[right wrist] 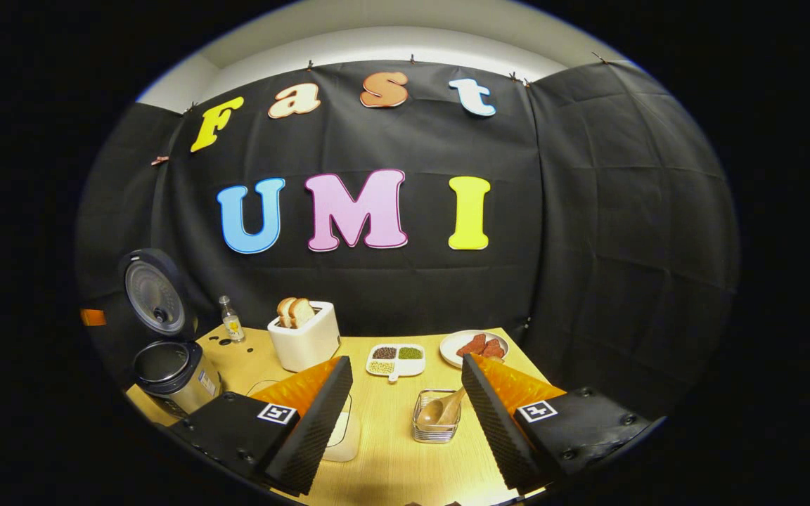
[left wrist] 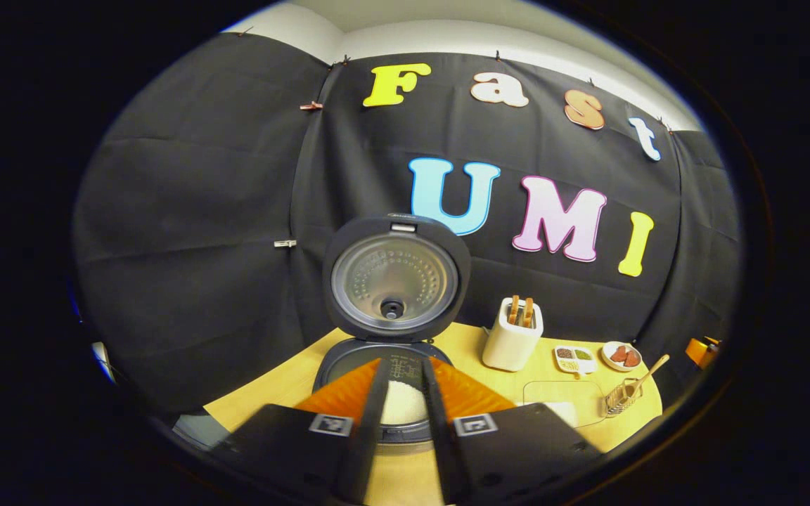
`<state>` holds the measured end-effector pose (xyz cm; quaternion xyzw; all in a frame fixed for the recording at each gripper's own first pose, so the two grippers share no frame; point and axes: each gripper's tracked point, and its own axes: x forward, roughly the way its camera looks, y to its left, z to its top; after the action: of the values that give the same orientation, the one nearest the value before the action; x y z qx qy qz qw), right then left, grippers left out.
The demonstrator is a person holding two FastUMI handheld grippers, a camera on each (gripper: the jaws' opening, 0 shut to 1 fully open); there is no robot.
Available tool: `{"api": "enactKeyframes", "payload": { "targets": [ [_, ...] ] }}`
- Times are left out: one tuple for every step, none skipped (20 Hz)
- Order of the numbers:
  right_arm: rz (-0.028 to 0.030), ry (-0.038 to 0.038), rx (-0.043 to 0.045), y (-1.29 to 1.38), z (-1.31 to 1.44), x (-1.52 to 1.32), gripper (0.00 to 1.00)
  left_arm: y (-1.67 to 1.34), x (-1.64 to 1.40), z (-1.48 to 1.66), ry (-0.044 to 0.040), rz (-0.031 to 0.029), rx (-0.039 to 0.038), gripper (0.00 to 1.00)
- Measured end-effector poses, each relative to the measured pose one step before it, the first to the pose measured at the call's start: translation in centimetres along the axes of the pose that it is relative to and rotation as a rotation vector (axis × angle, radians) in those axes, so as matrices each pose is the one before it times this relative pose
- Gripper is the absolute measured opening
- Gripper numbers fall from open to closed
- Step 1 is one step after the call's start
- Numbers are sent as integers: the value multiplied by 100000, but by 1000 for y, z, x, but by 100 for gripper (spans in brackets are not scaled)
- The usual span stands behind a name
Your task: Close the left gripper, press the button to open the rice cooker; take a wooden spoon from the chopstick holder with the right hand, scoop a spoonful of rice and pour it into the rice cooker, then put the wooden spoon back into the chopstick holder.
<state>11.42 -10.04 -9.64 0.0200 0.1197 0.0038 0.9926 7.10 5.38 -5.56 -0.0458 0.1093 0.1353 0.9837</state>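
Observation:
The rice cooker stands open with its lid upright, and white rice shows in its pot. My left gripper hovers just in front of the pot, fingers drawn together to a narrow slit with nothing between them. In the right gripper view the open rice cooker sits at the far left. A wooden spoon rests in the wire chopstick holder, just beyond my right gripper, which is open and holds nothing. A clear rice tray lies partly behind its left finger.
A white toaster with bread stands at the back of the yellow table. Beside it are a divided dish, a plate of red food and a small bottle. The black cloth wall closes the back.

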Motion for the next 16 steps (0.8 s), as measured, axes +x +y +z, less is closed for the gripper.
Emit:
{"api": "enactKeyframes", "payload": {
  "targets": [
    [-695, 573, 9, -530, -171, 508, 98, -309, -241, 213, -960, -23, 650, 47],
    [-617, 520, 55, -481, -200, 543, 98, -352, -340, 361, -1193, 20, 800, 64],
    [-577, 723, 445, -411, -210, 563, 98, -516, 279, -134, -142, -1122, 1301, 81],
    [-463, 1186, 878, -422, -260, 564, 98, -705, -479, 64, -149, 125, 1776, 98],
    [-121, 1587, 1078, -330, -404, 476, 98, -602, -211, 115, -386, -341, 1614, 96],
    [-477, 1730, 1123, -389, -394, 521, 98, -614, -174, 49, -424, -578, 889, 95],
    [-697, 1734, 992, -491, -414, 703, 98, -569, -182, 60, -208, -577, 276, 95],
    [-577, 1310, 730, -381, -316, 555, 98, -501, -108, -125, 258, -346, 58, 95],
    [-749, 890, 483, -482, -247, 533, 98, -494, -140, -117, 538, -270, -79, 95],
    [-1042, 1092, 668, -651, -327, 716, 98, -496, 20, -204, 467, -79, -136, 95],
    [-1140, 1700, 1372, -676, -390, 673, 98, -405, 23, -148, 550, 267, 89, 95],
    [-1441, 2026, 2012, -675, -479, 851, 98, -318, 72, -593, 1070, 399, 297, 95],
    [-1536, 2379, 2101, -773, -619, 812, 98, -310, -13, -507, 1510, 362, 407, 95],
    [-1210, 2950, 1362, -702, -726, 905, 98, -210, 37, -710, 1503, 1464, 837, 95],
    [-777, 2811, 1019, -574, -770, 893, 98, -127, -72, -249, 771, 1146, 706, 95],
    [-397, 2544, 1060, -537, -612, 819, 99, -382, -95, -413, 973, 688, 406, 95]
  ]
}}
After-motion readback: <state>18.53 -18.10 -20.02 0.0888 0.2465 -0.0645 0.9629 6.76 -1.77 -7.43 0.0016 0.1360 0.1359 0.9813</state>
